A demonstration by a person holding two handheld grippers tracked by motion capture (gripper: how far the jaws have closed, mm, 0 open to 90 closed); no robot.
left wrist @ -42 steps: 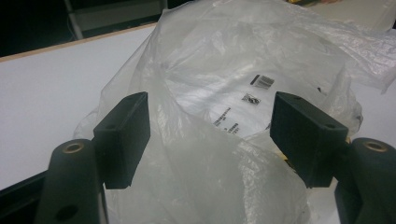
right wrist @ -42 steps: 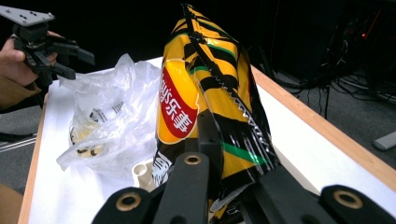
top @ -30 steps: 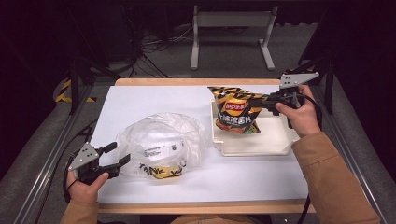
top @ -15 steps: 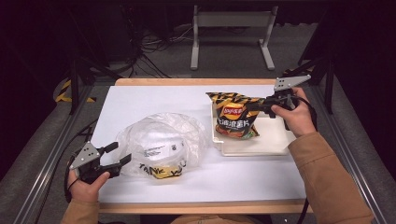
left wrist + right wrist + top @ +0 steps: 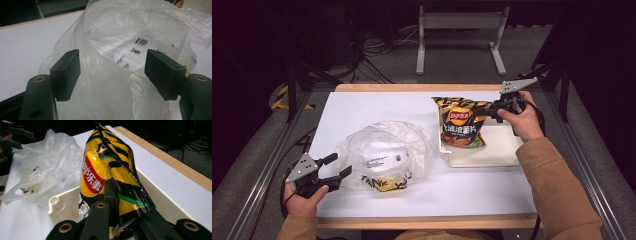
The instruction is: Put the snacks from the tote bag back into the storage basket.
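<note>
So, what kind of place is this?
Probably a lab or recording studio, not a home: a white-topped table framed by metal rails, loose cables on grey floor, and dark surroundings.

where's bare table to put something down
Free: the far-left stretch of the white table top beyond the plastic bag, and the near strip right of the bag, below the white tray. Crowded: the tray's left end under the chip bag.
</note>
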